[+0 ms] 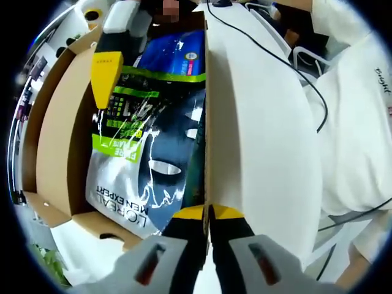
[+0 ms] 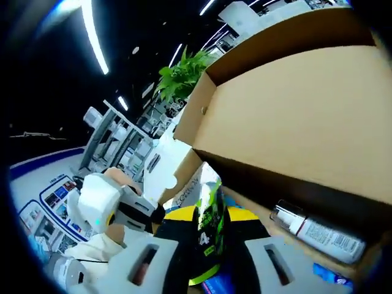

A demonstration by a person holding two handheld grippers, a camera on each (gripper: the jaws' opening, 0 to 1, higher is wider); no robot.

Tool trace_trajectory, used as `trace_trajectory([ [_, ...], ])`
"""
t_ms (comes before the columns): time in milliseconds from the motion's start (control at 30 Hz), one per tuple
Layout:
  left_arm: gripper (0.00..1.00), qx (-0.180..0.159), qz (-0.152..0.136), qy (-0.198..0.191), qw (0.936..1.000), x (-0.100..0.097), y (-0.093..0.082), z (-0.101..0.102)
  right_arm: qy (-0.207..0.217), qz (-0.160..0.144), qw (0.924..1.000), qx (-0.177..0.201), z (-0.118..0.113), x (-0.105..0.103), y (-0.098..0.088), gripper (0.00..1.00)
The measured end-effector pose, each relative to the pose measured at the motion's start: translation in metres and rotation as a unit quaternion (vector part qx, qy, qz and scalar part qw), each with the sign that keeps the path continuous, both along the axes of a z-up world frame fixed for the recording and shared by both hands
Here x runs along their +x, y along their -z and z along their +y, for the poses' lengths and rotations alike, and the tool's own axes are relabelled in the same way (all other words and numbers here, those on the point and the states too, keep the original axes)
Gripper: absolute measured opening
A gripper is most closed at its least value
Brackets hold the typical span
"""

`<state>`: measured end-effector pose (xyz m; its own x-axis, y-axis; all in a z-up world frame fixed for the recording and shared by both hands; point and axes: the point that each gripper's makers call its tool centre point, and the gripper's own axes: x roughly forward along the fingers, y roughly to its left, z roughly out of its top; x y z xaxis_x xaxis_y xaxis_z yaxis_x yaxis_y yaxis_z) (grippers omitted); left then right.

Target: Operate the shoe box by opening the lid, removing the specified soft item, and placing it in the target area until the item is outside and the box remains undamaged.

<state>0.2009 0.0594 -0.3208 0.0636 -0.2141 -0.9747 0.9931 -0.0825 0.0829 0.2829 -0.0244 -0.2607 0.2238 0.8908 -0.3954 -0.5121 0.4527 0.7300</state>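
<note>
Left tool (image 1: 208, 211) clamped on box wall (image 1: 208, 122); right tool (image 2: 208, 223) pinching sachet pack (image 2: 211, 214) edge; sachet pack lies inside open shoe box (image 1: 55, 141); white bottle (image 2: 318, 233) beside it.

The left gripper view looks down from close above into the open shoe box (image 1: 55, 141), its own jaws closed on the box's side wall at bottom centre, white table (image 1: 257, 122) to the right. The right gripper view sits low inside the box, facing upward past the cardboard wall (image 2: 294, 116) toward ceiling lights (image 2: 92, 30). Both views share the face mask packet (image 1: 147, 141) (image 2: 211, 214) and the box.
</note>
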Motion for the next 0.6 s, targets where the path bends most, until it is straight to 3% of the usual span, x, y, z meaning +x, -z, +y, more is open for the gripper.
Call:
trace_trajectory([
  [167, 0.01, 0.0, -0.002, 0.0, 1.0, 0.001, 0.0, 0.0, -0.041, -0.015, 0.9966, -0.07, 0.0, 0.001, 0.026, 0.11],
  [200, 0.01, -0.001, -0.002, 0.0, 1.0, 0.001, 0.0, 0.0, -0.022, -0.034, 0.9969, -0.067, 0.0, 0.008, 0.02, 0.07],
  [233, 0.01, -0.001, -0.002, -0.001, 1.0, 0.001, 0.0, 0.0, -0.028, -0.037, 0.9967, -0.066, 0.001, 0.004, 0.017, 0.01],
  [367, 0.01, 0.0, -0.002, 0.0, 1.0, -0.001, 0.0, 0.0, -0.028, -0.063, 0.9946, -0.078, 0.002, 0.001, 0.019, 0.01],
  [600, 0.01, -0.003, -0.002, -0.002, 1.0, -0.001, 0.0, -0.001, -0.028, -0.069, 0.9961, -0.048, 0.0, -0.001, 0.004, 0.01],
])
